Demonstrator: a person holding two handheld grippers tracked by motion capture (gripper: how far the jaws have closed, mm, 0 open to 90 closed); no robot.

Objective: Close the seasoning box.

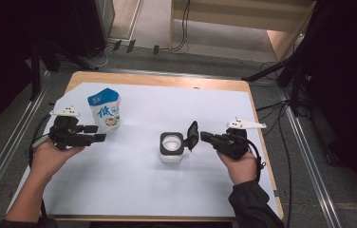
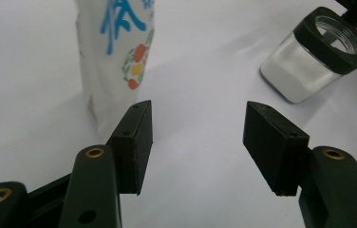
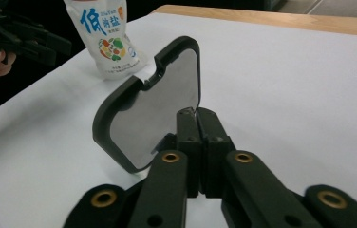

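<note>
Lid (image 3: 153, 109), pinched in the shut right gripper (image 1: 204, 137), should be kept clear while the half-open, empty left gripper (image 2: 198, 142) is squared on the bag (image 2: 115, 57).

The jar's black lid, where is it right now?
In the high view the black lid stands flipped up at the jar's right side, just ahead of the shut right gripper.

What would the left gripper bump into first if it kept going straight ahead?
Probably nothing soon. The left gripper aims its open jaws at bare white paper, between the salt bag and the open jar. Depth is unclear, so it might graze the bag.
</note>
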